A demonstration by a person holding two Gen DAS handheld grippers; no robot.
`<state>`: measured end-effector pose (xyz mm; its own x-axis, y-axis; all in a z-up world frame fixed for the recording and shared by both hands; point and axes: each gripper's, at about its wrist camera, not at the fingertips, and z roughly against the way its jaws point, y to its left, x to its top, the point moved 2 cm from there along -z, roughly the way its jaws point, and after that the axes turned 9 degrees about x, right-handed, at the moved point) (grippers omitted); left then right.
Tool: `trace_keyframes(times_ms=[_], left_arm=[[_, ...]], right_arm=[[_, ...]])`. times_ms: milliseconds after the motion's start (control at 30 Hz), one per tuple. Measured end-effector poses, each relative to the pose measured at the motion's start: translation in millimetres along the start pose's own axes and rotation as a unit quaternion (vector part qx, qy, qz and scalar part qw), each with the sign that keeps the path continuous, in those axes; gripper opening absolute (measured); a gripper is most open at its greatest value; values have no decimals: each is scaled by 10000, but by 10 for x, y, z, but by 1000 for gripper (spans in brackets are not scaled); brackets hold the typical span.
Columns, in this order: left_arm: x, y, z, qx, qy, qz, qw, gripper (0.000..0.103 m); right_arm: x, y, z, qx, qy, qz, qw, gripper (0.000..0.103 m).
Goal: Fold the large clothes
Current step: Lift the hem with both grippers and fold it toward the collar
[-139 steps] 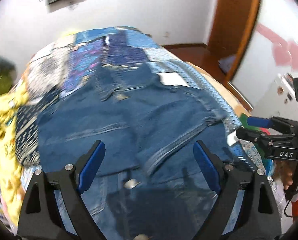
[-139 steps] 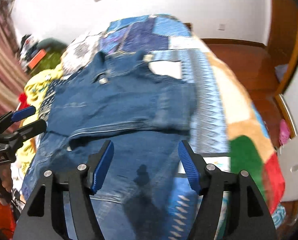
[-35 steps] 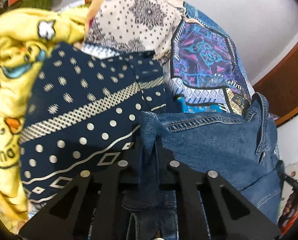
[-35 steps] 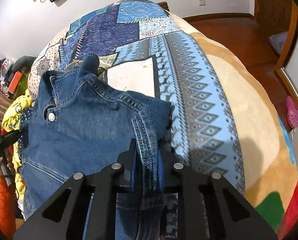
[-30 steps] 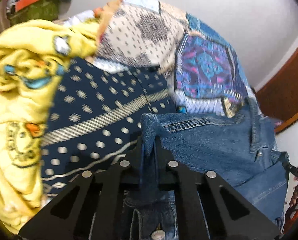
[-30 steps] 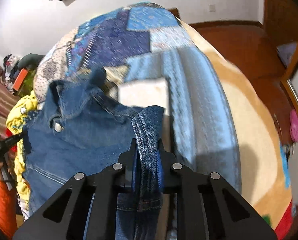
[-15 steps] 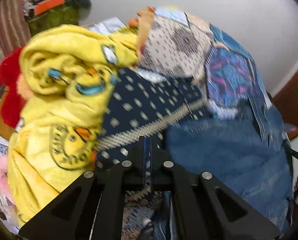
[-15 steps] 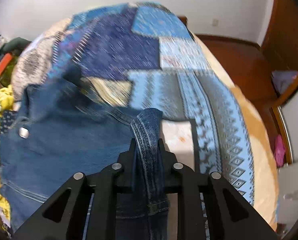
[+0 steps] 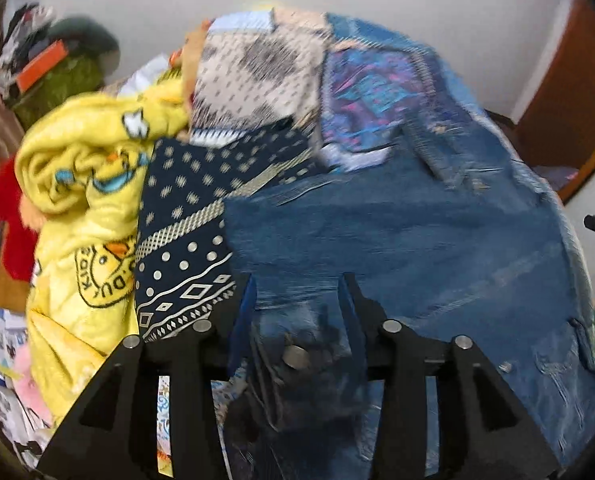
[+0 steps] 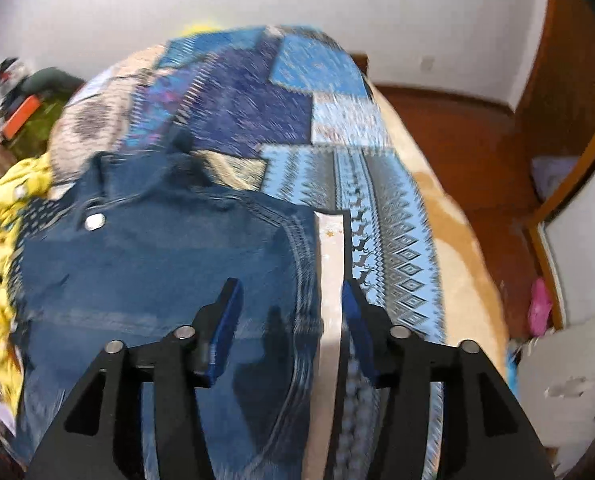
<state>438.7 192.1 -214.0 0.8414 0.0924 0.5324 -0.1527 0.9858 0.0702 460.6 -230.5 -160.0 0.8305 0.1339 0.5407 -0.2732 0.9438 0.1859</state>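
A blue denim jacket point(image 9: 417, 240) lies folded on the patchwork bedspread point(image 9: 369, 92), collar toward the far end. My left gripper point(image 9: 299, 292) hangs over its left edge with its jaws opening; denim lies below the gap, and the pads press on nothing. In the right wrist view the denim jacket point(image 10: 157, 272) fills the lower left, with a metal button near the collar. My right gripper point(image 10: 291, 300) is above the jacket's right edge, its jaws opening, the cloth lying loose beneath them.
A yellow printed blanket point(image 9: 85, 208) and a navy dotted cloth point(image 9: 185, 232) are piled at the bed's left side. Bedspread point(image 10: 377, 200) stretches to the right of the jacket, then wooden floor point(image 10: 477, 168) and a white cabinet point(image 10: 565, 384).
Both grippers were shut on folds of denim a second ago; both have let go, spread their jaws and lifted away. The jacket now lies flat on the bed.
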Motion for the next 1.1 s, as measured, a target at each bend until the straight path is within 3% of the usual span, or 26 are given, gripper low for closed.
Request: trace_keyframes(times_ms=[67,233,367,567,800,1100], left_arm=[[-19,-67,190,-51,-103,-57,9999,43],[-220,-178,770,-4,-580,-178,9982,71],[-493,-221,1086,162,-790,-304,9963,96],[-1067,-208,1301,129,-737,-321,9967,97],[-1700,115,1100,-114,-106,472,9988,97],[-2474,437,707,-512,938,1662,9803,97]], right_arm=[[-46,113,227,15,-200,230,9995,68],[-272,369,797,245,-607,570,9962,84],[-498,476,1061,407,-728,597,9947,89],[-946,514,1140,591,-584,446,9955,91],[-1543,427,1030,639,-134,-12,9979,91],[-2144,269,900,727,368,-661,9945,91]])
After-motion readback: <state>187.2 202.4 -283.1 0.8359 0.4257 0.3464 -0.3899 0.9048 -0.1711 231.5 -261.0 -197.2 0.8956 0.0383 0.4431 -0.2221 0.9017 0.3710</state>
